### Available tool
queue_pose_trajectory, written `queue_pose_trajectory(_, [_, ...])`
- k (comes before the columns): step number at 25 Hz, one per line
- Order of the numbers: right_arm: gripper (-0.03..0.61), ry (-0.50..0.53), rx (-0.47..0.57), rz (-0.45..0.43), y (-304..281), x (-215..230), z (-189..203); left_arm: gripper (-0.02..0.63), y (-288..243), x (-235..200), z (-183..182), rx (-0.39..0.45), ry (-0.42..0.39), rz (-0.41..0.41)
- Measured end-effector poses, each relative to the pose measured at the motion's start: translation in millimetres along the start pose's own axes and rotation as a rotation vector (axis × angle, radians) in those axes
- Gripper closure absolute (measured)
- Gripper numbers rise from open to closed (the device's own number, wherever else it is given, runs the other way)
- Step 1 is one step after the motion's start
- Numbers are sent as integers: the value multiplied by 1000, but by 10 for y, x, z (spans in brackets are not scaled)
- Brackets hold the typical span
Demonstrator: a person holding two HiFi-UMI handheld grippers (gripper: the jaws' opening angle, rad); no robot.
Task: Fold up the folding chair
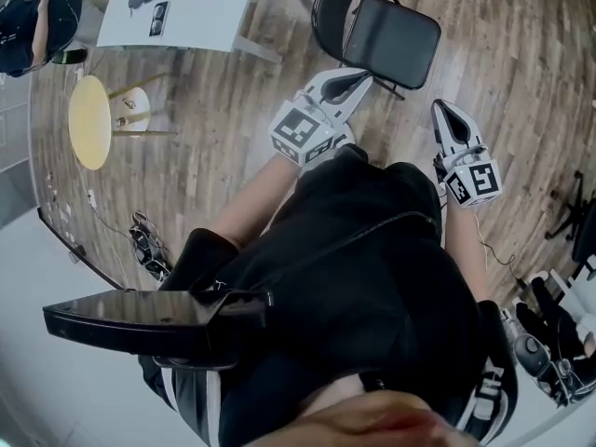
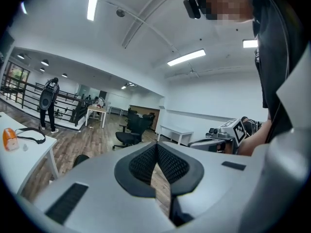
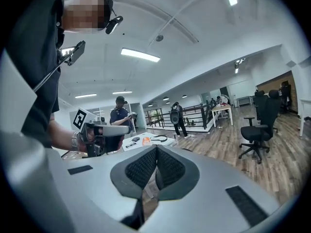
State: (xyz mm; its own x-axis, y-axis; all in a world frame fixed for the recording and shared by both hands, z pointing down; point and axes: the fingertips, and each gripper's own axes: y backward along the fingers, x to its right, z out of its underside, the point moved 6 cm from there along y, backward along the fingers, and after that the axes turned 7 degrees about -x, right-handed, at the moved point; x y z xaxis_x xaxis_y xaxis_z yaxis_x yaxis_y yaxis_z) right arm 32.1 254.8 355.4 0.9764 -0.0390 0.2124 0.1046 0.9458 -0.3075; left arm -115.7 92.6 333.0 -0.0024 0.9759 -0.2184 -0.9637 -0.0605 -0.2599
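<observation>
Standing unfolded at twelve o'clock, the folding chair [image 1: 391,40] is untouched, so the approach looks to be the step in hand. The left gripper [image 1: 358,79] and right gripper [image 1: 446,112] hover near it, both clenched on nothing. Next, the jaws must part to seize it.

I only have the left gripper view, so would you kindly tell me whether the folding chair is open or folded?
Observer: Open; in the head view the folding chair stands on the wood floor just ahead of the left gripper.
Operator: Thanks. Is the right gripper holding anything?
Observer: No, its own view shows the right gripper's jaws shut with nothing between them.
Operator: Anything else nearby?
Observer: A small round yellow table, far left in the head view.
</observation>
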Motion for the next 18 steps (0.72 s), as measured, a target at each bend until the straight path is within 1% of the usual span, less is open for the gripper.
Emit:
queue_pose_trajectory(3, [568,-18,-8,31,-76,73,-3,609,-56,-184,10,-7,13,10])
queue_pose_trajectory(7, [567,-36,-15,69,-101,285,23,609,-216,-300,23,-27,30,18])
queue_pose_trajectory(12, [568,-34,-45,39,-168,712,151,607,-602,-327,64,-70,44,12])
queue_pose_trajectory(15, [566,-77,-80,38,-241,1059,335,607,-873,-332,64,-103,51,-20])
queue_pose_trajectory(18, [566,-142,-123,-7,-400,1384,554,607,-1100,-393,80,-150,67,-68])
